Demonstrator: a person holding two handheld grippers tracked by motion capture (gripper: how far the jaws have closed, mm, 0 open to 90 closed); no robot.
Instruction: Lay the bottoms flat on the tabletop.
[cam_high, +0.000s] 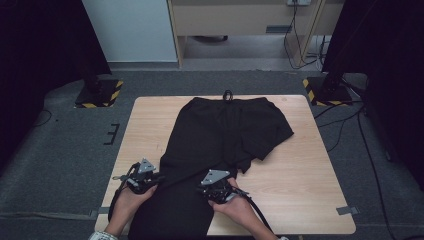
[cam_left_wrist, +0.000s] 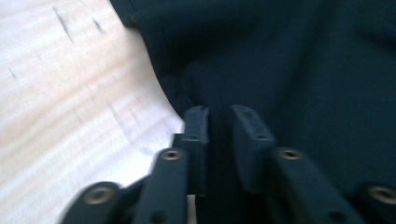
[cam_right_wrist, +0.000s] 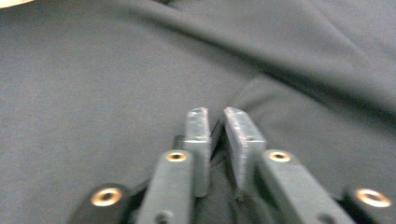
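No writing or label can be read anywhere. Black trousers (cam_high: 215, 150) lie along the wooden counter (cam_high: 300, 190), waistband at the far edge, one leg folded back. The left gripper (cam_left_wrist: 219, 116) and right gripper (cam_right_wrist: 215, 116) each have jaws clenched on a pinch of the fabric near the person's edge.

Grey carpet floor (cam_high: 65, 150), pale wooden table (cam_high: 300, 185), dark curtains (cam_high: 40, 45) either side.
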